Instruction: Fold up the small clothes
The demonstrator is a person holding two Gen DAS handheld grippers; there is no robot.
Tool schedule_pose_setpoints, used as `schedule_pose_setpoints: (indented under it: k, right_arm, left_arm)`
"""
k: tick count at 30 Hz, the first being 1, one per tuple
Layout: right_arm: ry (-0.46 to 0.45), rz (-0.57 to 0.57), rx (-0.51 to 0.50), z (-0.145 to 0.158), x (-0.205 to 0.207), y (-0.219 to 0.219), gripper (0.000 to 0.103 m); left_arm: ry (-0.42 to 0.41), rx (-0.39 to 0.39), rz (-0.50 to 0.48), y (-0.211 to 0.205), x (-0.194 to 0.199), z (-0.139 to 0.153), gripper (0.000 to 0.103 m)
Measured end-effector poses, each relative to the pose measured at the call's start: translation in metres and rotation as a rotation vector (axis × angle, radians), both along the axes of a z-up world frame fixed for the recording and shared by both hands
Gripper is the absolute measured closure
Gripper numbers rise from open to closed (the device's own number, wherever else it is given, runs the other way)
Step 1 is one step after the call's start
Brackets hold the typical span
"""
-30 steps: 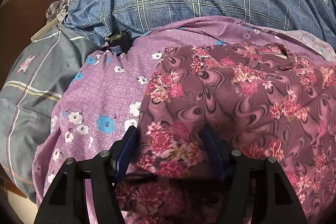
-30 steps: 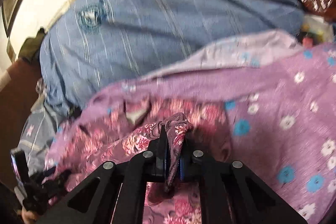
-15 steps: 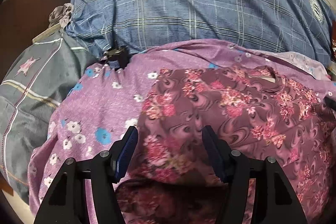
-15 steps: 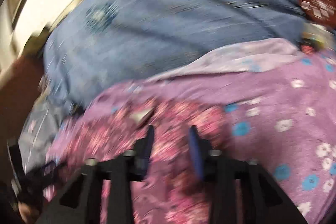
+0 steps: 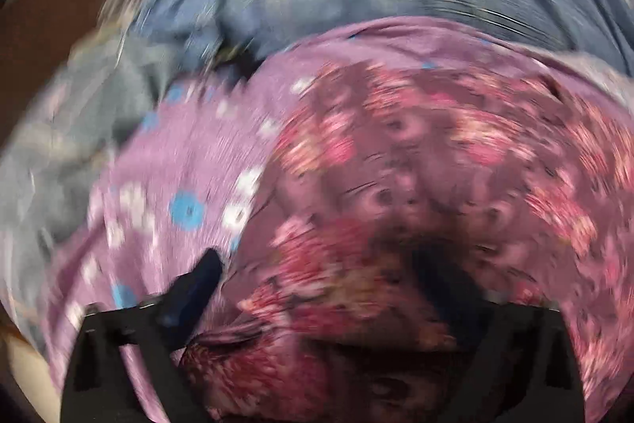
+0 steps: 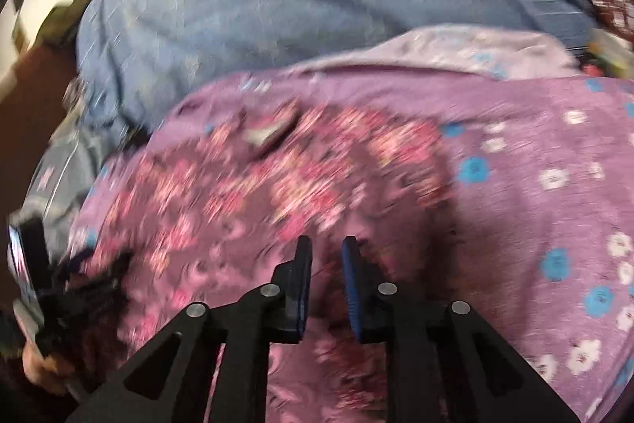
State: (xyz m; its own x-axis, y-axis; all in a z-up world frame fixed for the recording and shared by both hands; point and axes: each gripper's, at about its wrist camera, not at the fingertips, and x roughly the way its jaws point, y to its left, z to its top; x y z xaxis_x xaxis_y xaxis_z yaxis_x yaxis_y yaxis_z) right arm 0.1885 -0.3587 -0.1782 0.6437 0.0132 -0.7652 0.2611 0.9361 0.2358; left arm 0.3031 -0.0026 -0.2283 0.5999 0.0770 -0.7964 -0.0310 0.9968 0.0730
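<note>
Both tilted steeply down over the maroon floral garment (image 6: 277,193), spread flat on the purple flowered sheet (image 6: 535,153). Left gripper (image 5: 321,276) opening wide, fingers straddling the cloth's near edge, not pinching. Right gripper (image 6: 327,264) opening too, narrow gap, nothing gripped between.

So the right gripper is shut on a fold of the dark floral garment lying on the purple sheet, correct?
Not quite. The right gripper is not shut on a fold: its jaws are opening, with a clear gap and no cloth pinched between them, as the right wrist view shows. The dark floral garment does lie on the purple sheet.
</note>
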Motion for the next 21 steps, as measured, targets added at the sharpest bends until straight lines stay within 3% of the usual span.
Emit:
schedule_pose_setpoints:
  k: [2,5,7,9,10,12,14,17,21]
  right_arm:
    - [0.08,0.004,0.04,-0.022,0.011,-0.01,0.076]
    - [0.053,-0.002,0.05,-0.015,0.002,-0.009,0.077]
    - [0.019,-0.005,0.071,-0.006,-0.016,-0.007,0.075]
    - [-0.016,0.009,0.077,0.005,-0.036,-0.005,0.068]
    - [-0.049,0.019,0.086,0.011,-0.052,-0.004,0.066]
    - [-0.098,0.024,0.107,0.019,-0.08,-0.001,0.048]
    - [-0.13,0.038,0.12,0.026,-0.11,0.001,0.039]
    - [-0.128,0.082,0.14,0.033,-0.148,0.004,0.038]
    - [-0.064,0.155,0.172,0.025,-0.193,0.016,0.029]
  left_arm:
    - [0.067,-0.155,0.027,0.017,0.009,-0.005,0.0]
    - [0.072,-0.136,-0.047,0.019,0.008,0.0,0.002]
    - [0.032,-0.159,-0.028,0.03,-0.004,0.009,0.009]
    - [-0.028,-0.17,-0.008,0.041,-0.023,0.023,0.01]
    - [-0.064,-0.166,-0.001,0.049,-0.036,0.03,0.01]
    - [-0.118,-0.143,0.026,0.062,-0.069,0.039,0.01]
    - [-0.159,-0.14,0.04,0.077,-0.105,0.043,0.01]
    - [-0.191,-0.14,0.049,0.097,-0.164,0.043,0.009]
    - [-0.151,-0.104,0.033,0.111,-0.226,0.036,0.009]
